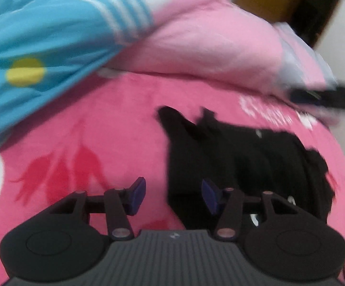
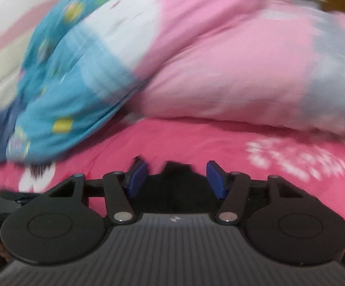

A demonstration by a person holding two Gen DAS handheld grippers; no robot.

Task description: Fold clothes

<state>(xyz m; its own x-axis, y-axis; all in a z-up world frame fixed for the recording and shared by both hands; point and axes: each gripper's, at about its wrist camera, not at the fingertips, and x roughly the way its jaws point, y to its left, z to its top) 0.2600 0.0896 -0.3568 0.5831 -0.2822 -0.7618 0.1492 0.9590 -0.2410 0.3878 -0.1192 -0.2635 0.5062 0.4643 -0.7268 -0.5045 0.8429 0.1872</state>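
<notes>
Black crumpled garment (image 1: 239,157) on fleecy pink blanket (image 1: 115,128); both claws (image 1: 173,196) (image 2: 176,178) gape wide

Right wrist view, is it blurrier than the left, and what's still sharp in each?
Right wrist view: heavier motion smear across the blue quilt and pink quilt; the right gripper stays crisp. Left wrist view: milder blur, the black garment has soft edges, the left gripper is sharp; both bend at the edges.

One black garment (image 1: 244,157) (crumpled), two tongs (image 1: 173,196) (image 2: 176,178).
</notes>
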